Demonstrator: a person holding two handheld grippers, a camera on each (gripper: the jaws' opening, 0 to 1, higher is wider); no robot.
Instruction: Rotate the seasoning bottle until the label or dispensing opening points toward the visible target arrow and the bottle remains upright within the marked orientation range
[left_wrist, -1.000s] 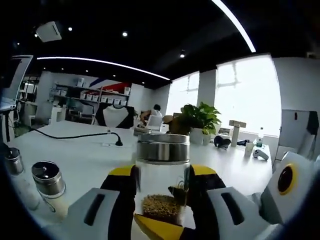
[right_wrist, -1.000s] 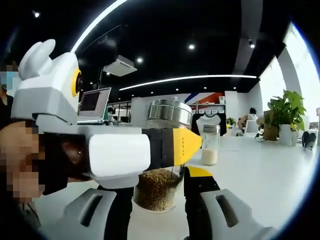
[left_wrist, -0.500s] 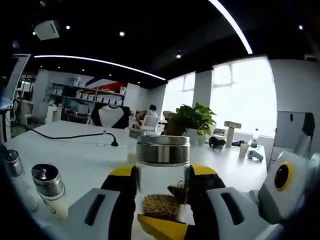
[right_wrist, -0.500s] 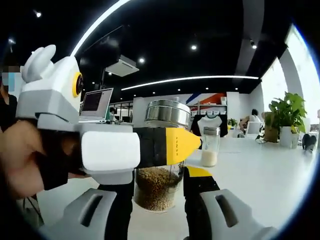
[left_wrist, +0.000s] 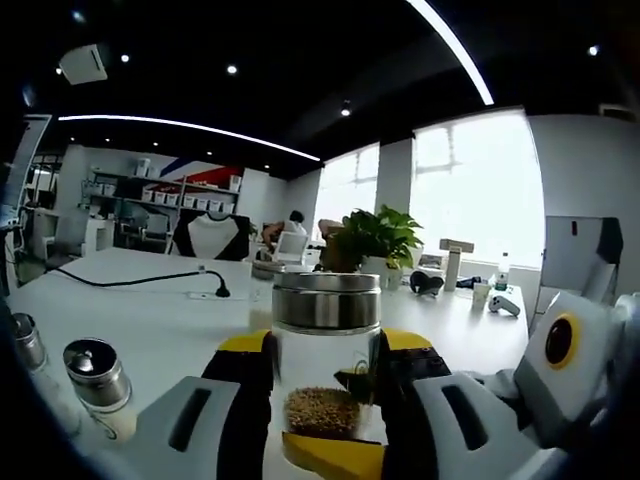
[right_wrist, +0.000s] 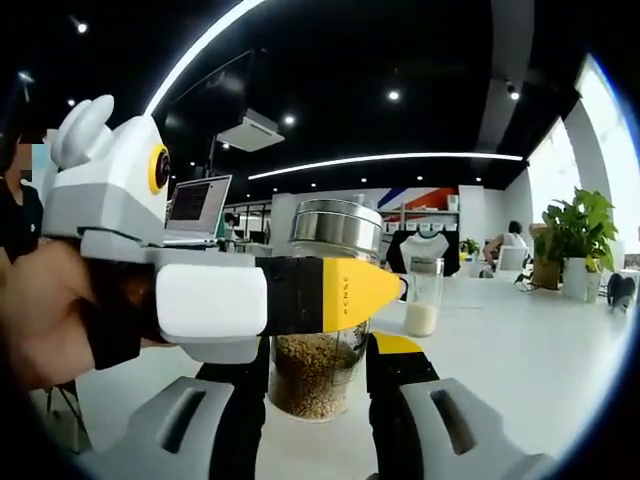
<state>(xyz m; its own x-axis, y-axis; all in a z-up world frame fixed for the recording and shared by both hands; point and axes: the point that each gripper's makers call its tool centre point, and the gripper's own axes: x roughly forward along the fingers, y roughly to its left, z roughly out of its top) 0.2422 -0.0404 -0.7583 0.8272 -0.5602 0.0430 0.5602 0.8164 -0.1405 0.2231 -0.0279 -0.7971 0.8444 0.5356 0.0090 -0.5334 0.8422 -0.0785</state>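
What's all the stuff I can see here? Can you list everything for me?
seasoning bottle: one, clear glass, steel lid, brown grains, upright between both grippers' jaws
small shakers: two, steel-topped, left gripper view's lower left
tall jar: one, clear, pale powder, behind the bottle
potted plant: one, green, far table edge
cable: one, black, across the white table
laptop: one, open, background
left gripper: white, black, yellow-tipped
right gripper: same colours
hand: one, holding the left gripper
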